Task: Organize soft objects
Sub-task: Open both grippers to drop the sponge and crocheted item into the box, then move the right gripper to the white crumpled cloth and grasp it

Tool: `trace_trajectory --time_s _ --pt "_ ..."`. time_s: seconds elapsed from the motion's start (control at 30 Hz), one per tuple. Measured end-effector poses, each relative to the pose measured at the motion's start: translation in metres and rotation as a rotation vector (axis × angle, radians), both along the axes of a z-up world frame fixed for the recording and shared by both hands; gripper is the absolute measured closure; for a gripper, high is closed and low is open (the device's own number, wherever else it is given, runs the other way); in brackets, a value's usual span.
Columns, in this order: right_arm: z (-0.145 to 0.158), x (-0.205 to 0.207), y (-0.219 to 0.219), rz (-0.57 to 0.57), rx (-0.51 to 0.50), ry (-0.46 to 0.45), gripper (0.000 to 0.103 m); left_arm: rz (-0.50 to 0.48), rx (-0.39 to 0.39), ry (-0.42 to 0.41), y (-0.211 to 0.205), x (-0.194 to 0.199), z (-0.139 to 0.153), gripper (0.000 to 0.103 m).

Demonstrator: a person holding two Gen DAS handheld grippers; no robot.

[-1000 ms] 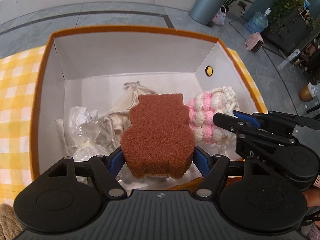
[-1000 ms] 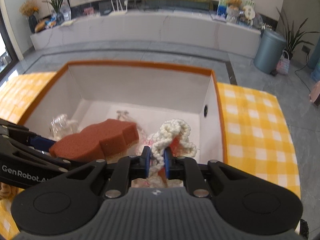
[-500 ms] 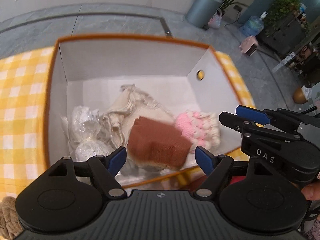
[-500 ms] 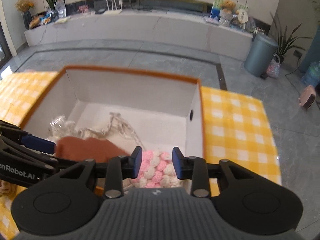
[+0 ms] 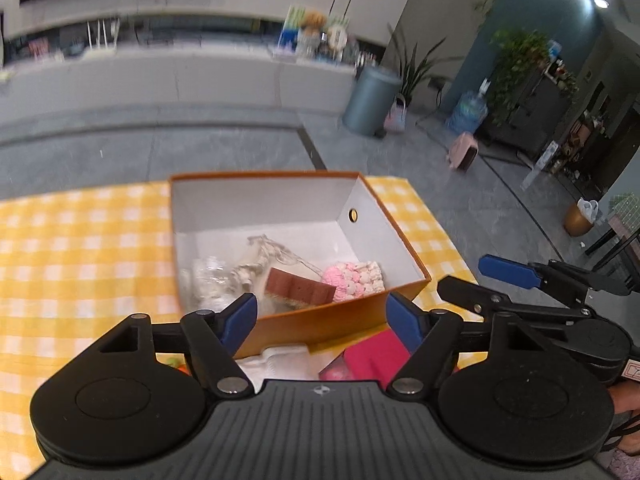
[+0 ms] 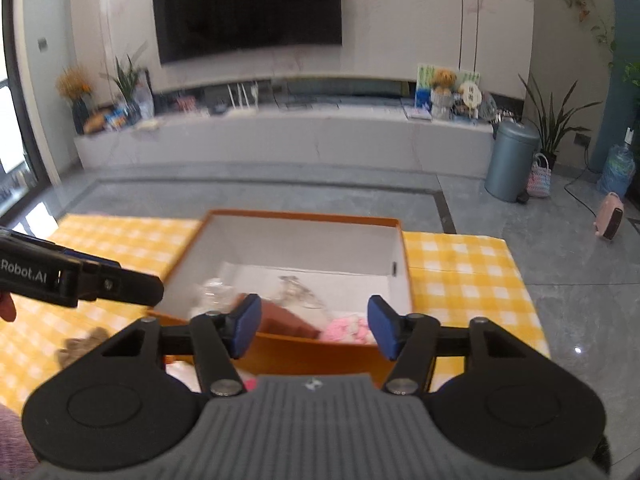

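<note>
**Both tongs empty above the box**

The left tongs (image 5: 322,322) tilt downward toward the near wall of the orange box (image 5: 320,322), blades spread wide with nothing between them. The right tongs (image 6: 314,326) point down at a similar slant, partly spread after just opening, also empty. Inside the box lie the brown sponge (image 5: 300,290), the pink crocheted piece (image 5: 354,280) beside it, a cream cloth bag (image 5: 260,258) and crumpled clear plastic (image 5: 208,280). The box stands on the yellow checked tabletop (image 5: 80,264). A pink item (image 5: 376,354) lies just in front of the box.
</note>
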State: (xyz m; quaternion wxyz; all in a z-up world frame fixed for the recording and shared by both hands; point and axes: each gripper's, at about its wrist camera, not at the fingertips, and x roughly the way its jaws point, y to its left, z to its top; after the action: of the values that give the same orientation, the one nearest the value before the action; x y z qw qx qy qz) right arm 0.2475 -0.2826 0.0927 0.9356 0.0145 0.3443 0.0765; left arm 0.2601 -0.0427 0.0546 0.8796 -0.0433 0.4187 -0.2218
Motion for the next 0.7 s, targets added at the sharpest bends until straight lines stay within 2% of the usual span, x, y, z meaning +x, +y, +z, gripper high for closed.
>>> trace_trajectory --time_s 0.17,0.27,0.43,0.5,0.7 --pt "0.005 -0.059 0.024 0.010 0.025 -0.097 0.037 0.010 0.046 -0.119 0.019 -0.064 0.005 0.020" --pt "0.002 -0.091 0.038 0.001 0.037 -0.135 0.036 0.016 0.050 -0.152 0.026 -0.100 0.001 0.022" --pt "-0.012 -0.132 0.057 -0.022 0.065 -0.147 0.034 0.068 0.024 -0.148 0.042 -0.140 -0.021 0.030" --pt "-0.022 -0.144 0.063 -0.032 0.063 -0.143 0.034 0.082 0.031 -0.149 0.048 -0.150 -0.032 0.036" --pt "-0.055 -0.165 0.082 0.009 0.055 -0.085 0.036 0.100 0.037 -0.072 0.066 -0.174 -0.067 0.044"
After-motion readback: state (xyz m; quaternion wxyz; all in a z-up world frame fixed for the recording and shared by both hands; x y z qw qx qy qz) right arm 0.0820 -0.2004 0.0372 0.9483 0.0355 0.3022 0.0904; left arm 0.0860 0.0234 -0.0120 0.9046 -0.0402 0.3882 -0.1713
